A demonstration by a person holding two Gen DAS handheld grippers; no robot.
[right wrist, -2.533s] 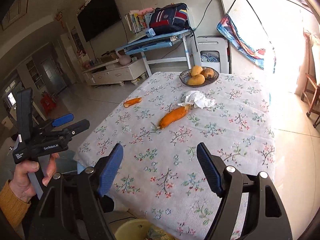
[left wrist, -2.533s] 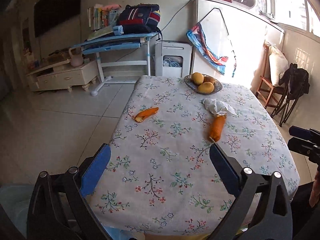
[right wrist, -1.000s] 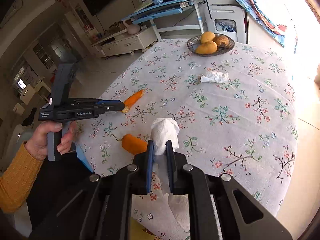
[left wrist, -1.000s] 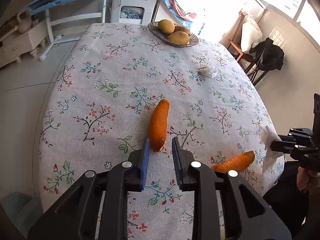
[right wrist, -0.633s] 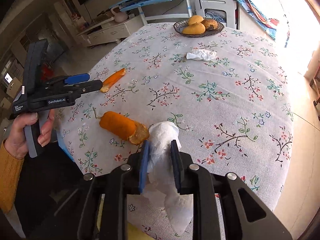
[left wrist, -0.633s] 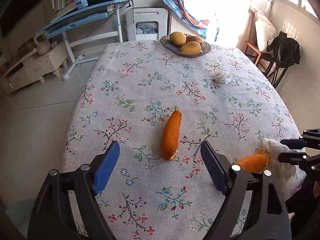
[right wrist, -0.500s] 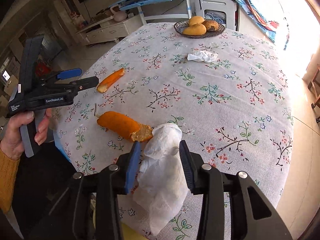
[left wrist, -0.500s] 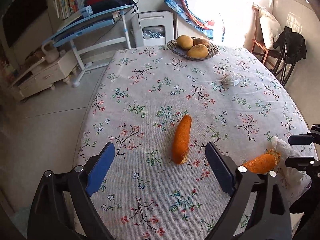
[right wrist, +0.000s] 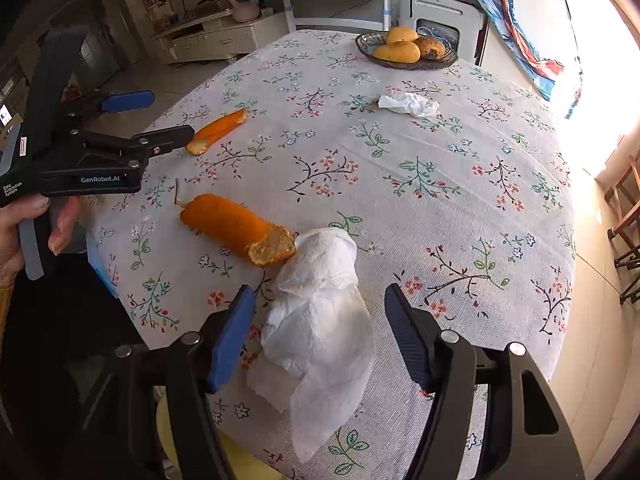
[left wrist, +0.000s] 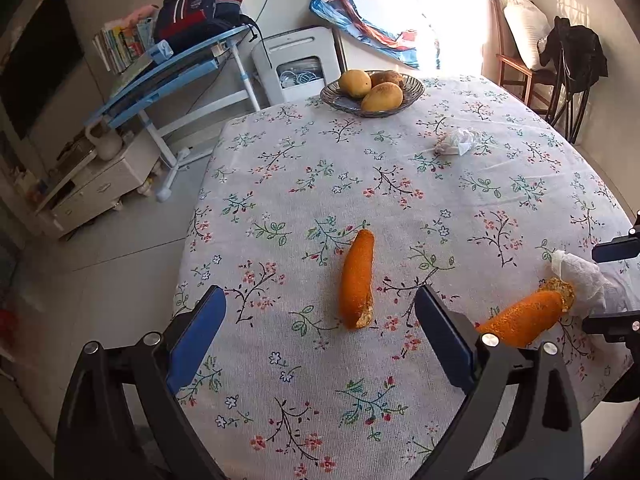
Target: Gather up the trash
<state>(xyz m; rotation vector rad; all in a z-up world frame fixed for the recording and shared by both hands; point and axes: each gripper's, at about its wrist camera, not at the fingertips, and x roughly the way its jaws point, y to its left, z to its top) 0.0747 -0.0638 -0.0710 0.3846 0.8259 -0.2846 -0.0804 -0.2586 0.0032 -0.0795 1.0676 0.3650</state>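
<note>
Worktop (left wrist: 520, 200) with floral cloth fills both views; desk (left wrist: 172, 68), fruit bowl (left wrist: 372, 92) at top. Trash: white tissue (right wrist: 320, 320) lower centre, draped over the near edge between right tongs (right wrist: 320, 332), jaws just opening, pads clear. Left tongs (left wrist: 316, 332) wide, empty, peel (left wrist: 356, 280) ahead. Crumpled tissue (right wrist: 408, 104) upper centre. Advice: straddle peel midway, close squarely.
</note>
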